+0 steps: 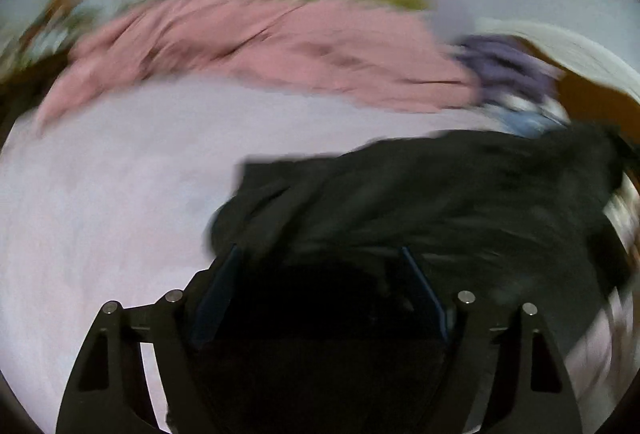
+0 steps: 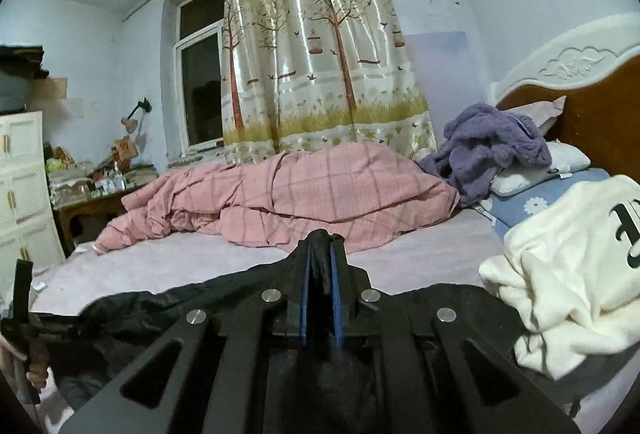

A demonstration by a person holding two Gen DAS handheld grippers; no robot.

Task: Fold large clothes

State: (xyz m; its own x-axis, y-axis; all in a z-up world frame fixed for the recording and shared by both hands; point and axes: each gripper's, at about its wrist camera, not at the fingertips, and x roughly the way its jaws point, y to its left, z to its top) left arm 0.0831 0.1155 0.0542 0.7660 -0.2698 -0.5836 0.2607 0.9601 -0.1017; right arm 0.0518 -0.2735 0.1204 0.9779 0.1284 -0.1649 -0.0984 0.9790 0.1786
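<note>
A large black garment (image 1: 440,193) lies rumpled on the pale pink bed sheet (image 1: 100,213); this left wrist view is blurred. My left gripper (image 1: 320,258) hangs over the garment's near edge. Its jaws stand wide apart, with black cloth bunched in the gap and the blue pads (image 1: 216,298) showing bare. In the right wrist view my right gripper (image 2: 320,240) is shut on a raised fold of the black garment (image 2: 140,310), a strip of cloth pinched between its blue pads (image 2: 305,286). At that view's lower left edge a hand (image 2: 36,366) holds a black tool.
A pink checked quilt (image 2: 300,193) is heaped across the far side of the bed. A purple fleece (image 2: 488,149), pillows and a white sweatshirt (image 2: 568,266) with a black letter lie by the headboard (image 2: 592,113). A cluttered nightstand (image 2: 92,193) and white cabinet (image 2: 20,193) stand left.
</note>
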